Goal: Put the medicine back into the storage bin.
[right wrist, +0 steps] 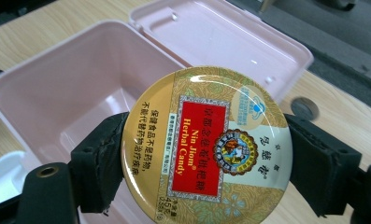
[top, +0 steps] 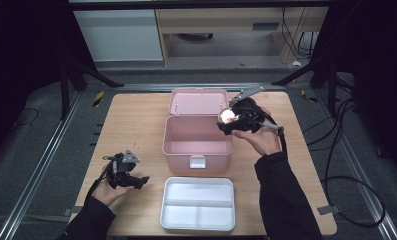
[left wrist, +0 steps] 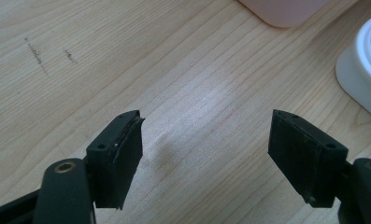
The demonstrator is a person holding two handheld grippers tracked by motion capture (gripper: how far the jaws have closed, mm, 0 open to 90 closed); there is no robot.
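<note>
Right gripper (right wrist: pixel 206 154): clamped on a round gold metal candy tin (right wrist: pixel 206 147) with a red label, one black jaw pressed to each side of the rim; seen in the high view (top: pixel 227 121) up over the box's near-right corner, gripped in the person's right hand (top: pixel 261 137).

Candy tin: lid face turned toward the gripper's own camera, red panel with gold lettering reading "Nin Jiom Herbal Candy", a round emblem beside it; a small bright disc in the high view (top: pixel 228 116), held in the air clear of the table.

Just beyond the tin: pale pink plastic storage box (right wrist: pixel 75 93), open, smooth inside walls and floor in sight; hinged lid (right wrist: pixel 230 37) flung back flat on the table on the far side. In the high view, box (top: pixel 197 137) with its white front latch, lid (top: pixel 198 101) behind it.

Left gripper (left wrist: pixel 206 140): jaws spread wide, bare wood between them, pinching nothing; in the high view (top: pixel 128 177) low near the table in the left hand (top: pixel 108 192), well apart from the right gripper.

Ahead of the left gripper: light wooden tabletop (left wrist: pixel 127 60), faint scuff marks on the grain.

Off to its right: white plastic tray with divided compartments (top: pixel 197 202), in front of the pink box; curved white edge (left wrist: pixel 360 70) in the left gripper view, pink corner (left wrist: pixel 283 9) above it.
</note>
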